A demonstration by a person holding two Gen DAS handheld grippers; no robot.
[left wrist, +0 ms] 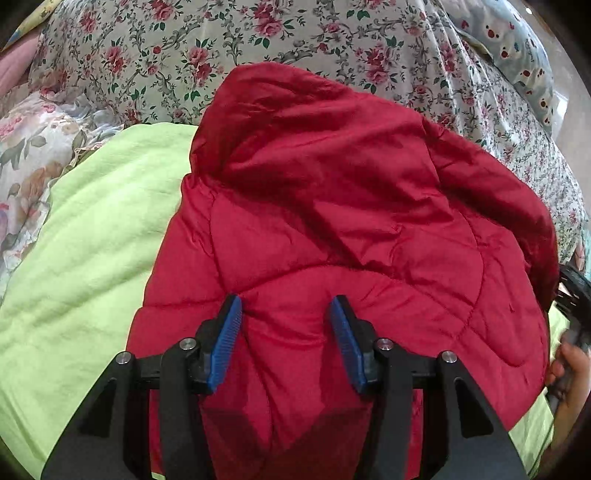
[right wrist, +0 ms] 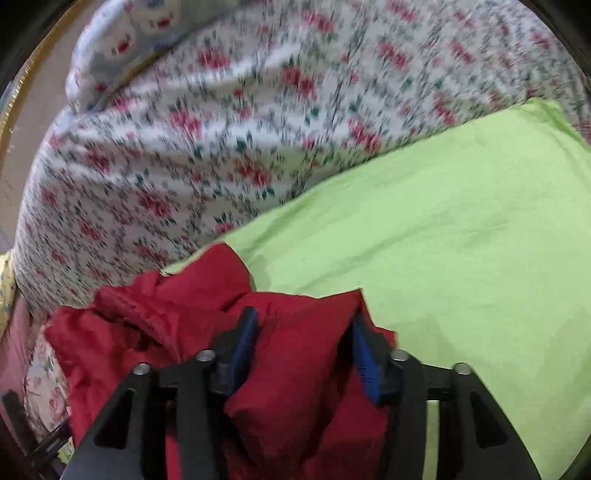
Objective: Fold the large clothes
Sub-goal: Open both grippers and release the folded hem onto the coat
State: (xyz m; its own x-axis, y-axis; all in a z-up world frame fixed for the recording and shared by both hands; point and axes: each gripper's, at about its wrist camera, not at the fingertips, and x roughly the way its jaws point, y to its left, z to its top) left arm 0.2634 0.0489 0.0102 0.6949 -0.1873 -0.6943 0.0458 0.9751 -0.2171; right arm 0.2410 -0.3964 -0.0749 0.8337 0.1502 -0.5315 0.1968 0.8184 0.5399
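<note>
the left gripper (left wrist: 286, 338) sits nearest the lens in the left wrist view, its blue ribbed pads (left wrist: 225, 343) spread wide apart over the red quilted jacket (left wrist: 332, 229); fabric lies in the gap between them, but neither pad presses it, so it has hold of nothing. the jacket is spread flat on a lime green blanket (left wrist: 92, 229), hood end pointing away from the gripper. at the jacket's right edge the person's right hand (left wrist: 565, 369) shows beside a black piece of the other tool.

in the right wrist view the right gripper (right wrist: 304, 349) also has its jaws wide, with a puffy fold of the same jacket (right wrist: 295, 369) bulging up between the blue pads (right wrist: 245, 343). the cloth fills the gap and seems to touch both pads, though whether it is really pinched cannot be told. this view is blurred.

beyond the jacket the green blanket (right wrist: 461, 236) runs on, and past that lies a rose-print floral bedsheet (left wrist: 295, 33). left of the jacket, a ruffled floral pillow (left wrist: 26, 166) rests at the blanket's edge. farthest off, right of the jacket, sits a pale blue printed pillow (left wrist: 524, 59).
</note>
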